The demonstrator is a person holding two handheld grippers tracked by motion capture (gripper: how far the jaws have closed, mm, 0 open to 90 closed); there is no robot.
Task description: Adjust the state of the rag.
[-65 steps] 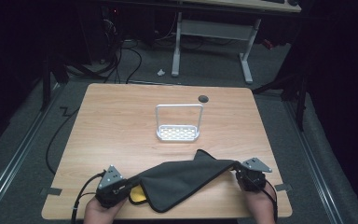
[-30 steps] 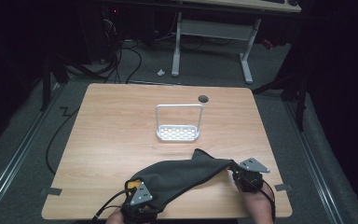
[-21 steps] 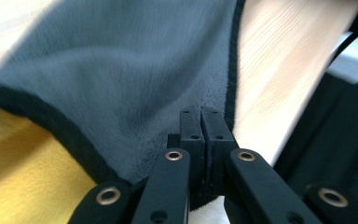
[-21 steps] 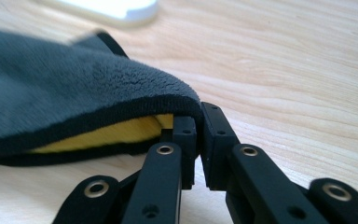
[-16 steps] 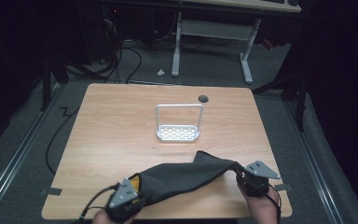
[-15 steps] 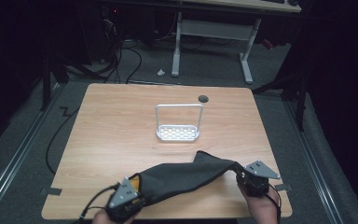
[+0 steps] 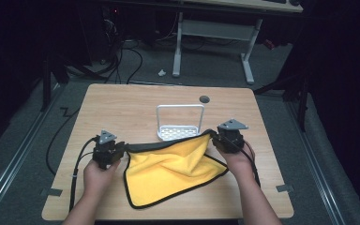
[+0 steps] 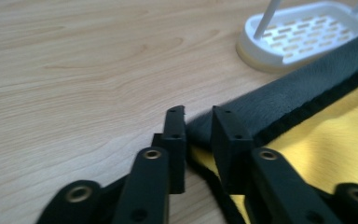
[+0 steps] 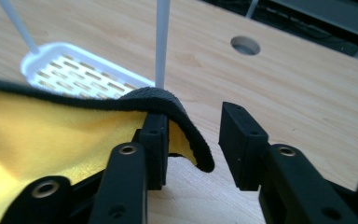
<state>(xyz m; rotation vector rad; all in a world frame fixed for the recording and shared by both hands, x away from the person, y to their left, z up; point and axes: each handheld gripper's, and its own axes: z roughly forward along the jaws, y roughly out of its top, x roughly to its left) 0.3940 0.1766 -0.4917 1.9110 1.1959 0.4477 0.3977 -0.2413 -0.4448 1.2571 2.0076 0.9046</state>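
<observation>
A yellow cloth (image 7: 168,171) with a dark grey back and black edging lies spread on the wooden table (image 7: 122,105), yellow side up, its far edge folded over grey. My left gripper (image 7: 118,150) is at the cloth's left corner. In the left gripper view the grey corner (image 8: 261,105) sits between the jaws of the left gripper (image 8: 198,116), which have just been opening, and a gap shows beside it. My right gripper (image 7: 215,138) is at the right corner. Its jaws have just been opening too and stand wide, with the cloth corner (image 9: 177,109) draped over one jaw.
A white slotted rack (image 7: 180,132) with an upright wire handle stands just beyond the cloth's far edge, close to both grippers. A round cable hole (image 7: 204,99) is near the table's far edge. Beyond the table, desk legs and cables stand on the floor.
The cloth was bunched with its grey side up near the front edge; now it is spread yellow side up. Both grippers moved away from the person, and their jaws have parted.
</observation>
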